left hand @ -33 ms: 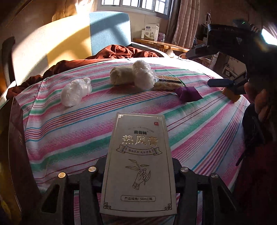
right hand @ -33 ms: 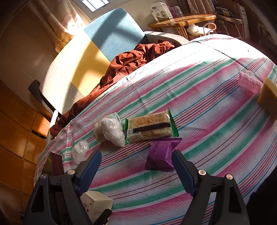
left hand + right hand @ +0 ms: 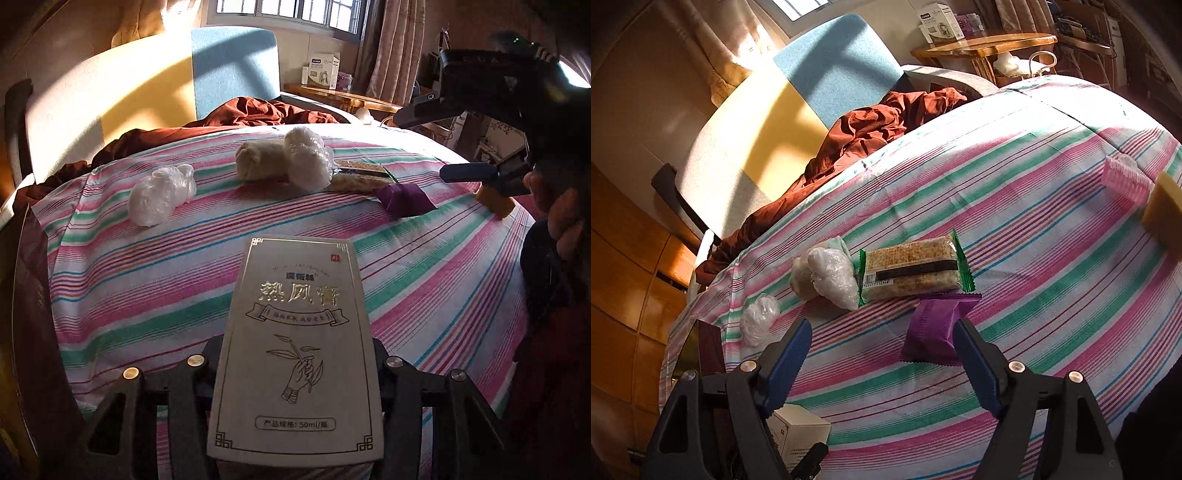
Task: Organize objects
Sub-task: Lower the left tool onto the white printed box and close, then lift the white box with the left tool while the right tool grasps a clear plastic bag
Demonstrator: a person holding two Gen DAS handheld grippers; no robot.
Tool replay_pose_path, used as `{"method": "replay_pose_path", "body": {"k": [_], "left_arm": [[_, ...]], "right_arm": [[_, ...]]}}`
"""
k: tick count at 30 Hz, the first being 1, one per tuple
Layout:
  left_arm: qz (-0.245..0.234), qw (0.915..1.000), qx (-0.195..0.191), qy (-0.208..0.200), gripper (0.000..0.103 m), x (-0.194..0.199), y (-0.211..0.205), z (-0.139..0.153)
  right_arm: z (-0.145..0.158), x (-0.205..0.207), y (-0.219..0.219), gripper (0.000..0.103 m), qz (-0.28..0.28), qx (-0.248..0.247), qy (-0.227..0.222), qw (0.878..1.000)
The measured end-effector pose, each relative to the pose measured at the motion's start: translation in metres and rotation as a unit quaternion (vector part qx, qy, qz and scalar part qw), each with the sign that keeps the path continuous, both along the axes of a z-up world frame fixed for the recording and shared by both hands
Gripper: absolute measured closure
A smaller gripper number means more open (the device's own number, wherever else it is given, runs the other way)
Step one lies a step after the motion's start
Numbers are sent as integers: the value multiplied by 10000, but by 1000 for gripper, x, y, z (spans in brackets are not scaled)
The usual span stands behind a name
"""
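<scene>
In the left wrist view, the left claw (image 3: 295, 373) pinches the white box (image 3: 295, 343), lifted so it can go somewhere tidier.

In the right wrist view, the right claw (image 3: 881, 350) is closing, nothing pinched yet; the purple packet (image 3: 932, 328) lies on the striped bed (image 3: 1052, 258) beside one finger.

No earlier picture to compare.

Left hand-held gripper (image 3: 295, 369) clamped; right hand-held gripper (image 3: 881, 354) closing, empty.

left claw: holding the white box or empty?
Holding. The white box sits clamped between the left claw fingers, raised above the striped cloth.
</scene>
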State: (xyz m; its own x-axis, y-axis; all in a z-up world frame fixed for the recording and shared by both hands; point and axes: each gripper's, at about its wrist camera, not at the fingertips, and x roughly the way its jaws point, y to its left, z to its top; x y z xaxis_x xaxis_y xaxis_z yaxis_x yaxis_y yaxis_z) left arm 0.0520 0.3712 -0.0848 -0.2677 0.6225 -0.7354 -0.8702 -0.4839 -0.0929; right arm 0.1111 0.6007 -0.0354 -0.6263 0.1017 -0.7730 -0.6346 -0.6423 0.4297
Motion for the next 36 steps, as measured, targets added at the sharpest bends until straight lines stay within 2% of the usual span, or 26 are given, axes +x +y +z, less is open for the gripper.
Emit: {"method": "replay_pose_path", "body": {"k": [3, 4, 11, 18, 23, 26, 27, 29, 30, 34, 36], "left_arm": [[-3, 9999, 120, -90, 51, -2, -3, 0], [-7, 9998, 173, -129, 51, -3, -4, -1], [-27, 9994, 308, -158, 51, -4, -6, -2], [-34, 9990, 385, -223, 50, -5, -8, -3], [-49, 9988, 387, -284, 49, -6, -7, -5], [-49, 9987, 412, -305, 49, -7, -7, -6], [-49, 9986, 417, -309, 49, -7, -8, -6], [-50, 9985, 430, -325, 49, -7, -8, -6], [-50, 9985, 436, -331, 49, -8, -9, -6], [-50, 9984, 453, -341, 49, -8, -10, -6], [-49, 9984, 453, -337, 49, -9, -10, -6]], "right_arm": [[-3, -7, -7, 40, 179, 131, -187, 9996], [-4, -10, -9, 40, 268, 167, -244, 9992], [-6, -36, -31, 40, 846, 529, -591, 9933], [-3, -91, -34, 40, 1252, 1023, -813, 9835], [-22, -136, -24, 40, 1303, 1192, -1190, 9771], [-37, -152, -21, 41, 1525, 1079, -1321, 9735], [-39, -154, -25, 49, 1669, 1005, -1303, 9721], [-34, -152, -39, 60, 1832, 1314, -1419, 9639], [-32, -147, -45, 73, 1922, 1408, -1462, 9601], [-30, -112, -57, 73, 2046, 1206, -1748, 9555], [-33, -88, -59, 73, 1978, 855, -1708, 9615]]}}
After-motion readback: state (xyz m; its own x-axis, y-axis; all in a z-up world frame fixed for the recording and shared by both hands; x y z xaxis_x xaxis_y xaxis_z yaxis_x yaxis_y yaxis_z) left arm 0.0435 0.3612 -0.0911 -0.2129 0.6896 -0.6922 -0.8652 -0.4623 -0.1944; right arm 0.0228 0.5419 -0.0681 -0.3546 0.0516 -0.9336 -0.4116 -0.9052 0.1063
